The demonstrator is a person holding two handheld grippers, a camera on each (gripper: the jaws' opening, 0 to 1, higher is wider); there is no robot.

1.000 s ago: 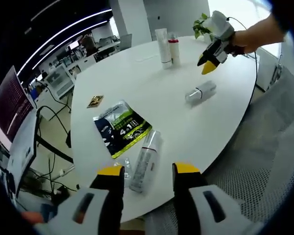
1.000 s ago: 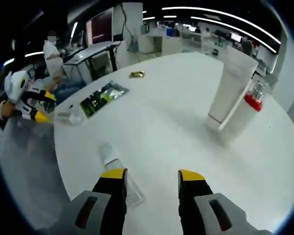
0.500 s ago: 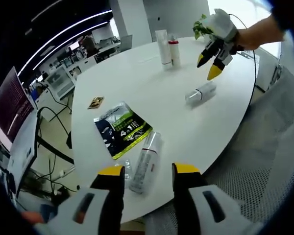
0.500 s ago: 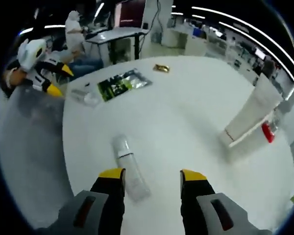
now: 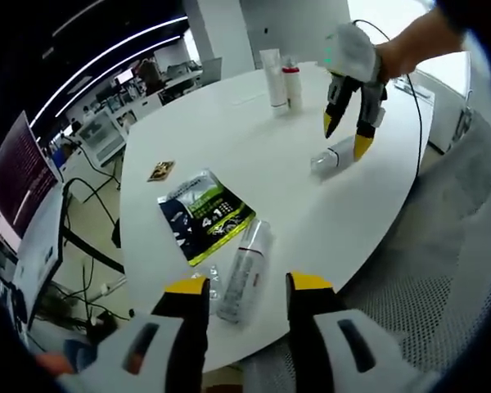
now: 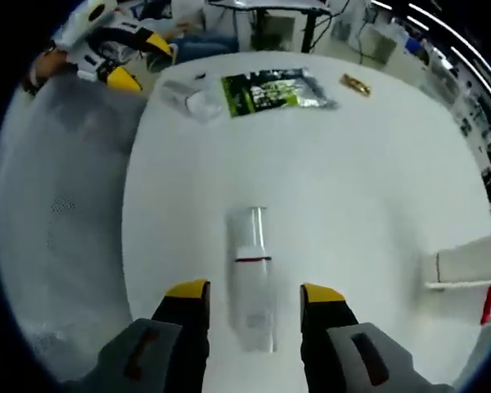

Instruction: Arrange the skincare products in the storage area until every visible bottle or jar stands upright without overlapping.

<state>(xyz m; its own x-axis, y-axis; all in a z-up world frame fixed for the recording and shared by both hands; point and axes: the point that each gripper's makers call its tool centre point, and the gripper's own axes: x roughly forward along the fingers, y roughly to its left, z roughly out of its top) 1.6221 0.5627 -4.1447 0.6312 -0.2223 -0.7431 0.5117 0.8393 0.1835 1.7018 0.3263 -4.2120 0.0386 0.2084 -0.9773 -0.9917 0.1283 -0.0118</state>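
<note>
Both grippers' fingers (image 6: 254, 295) gape over lying bottles (image 6: 250, 270), with a green sachet (image 5: 203, 214) and upright tubes (image 5: 271, 78) nearby.

White round bench (image 5: 254, 147) has a green and black foil pouch (image 5: 203, 214) lying flat on it, with a small gold packet (image 5: 159, 170) just past it. A potted plant (image 5: 334, 41) sits at the far edge. Off to the side there's a monitor (image 5: 15, 184) and office desks (image 5: 106, 131).

Yellow-tipped tongs (image 6: 254, 293), a white table (image 6: 327, 188), a green-and-black sachet (image 6: 277, 90), a clear red-banded bottle (image 6: 252, 270).
</note>
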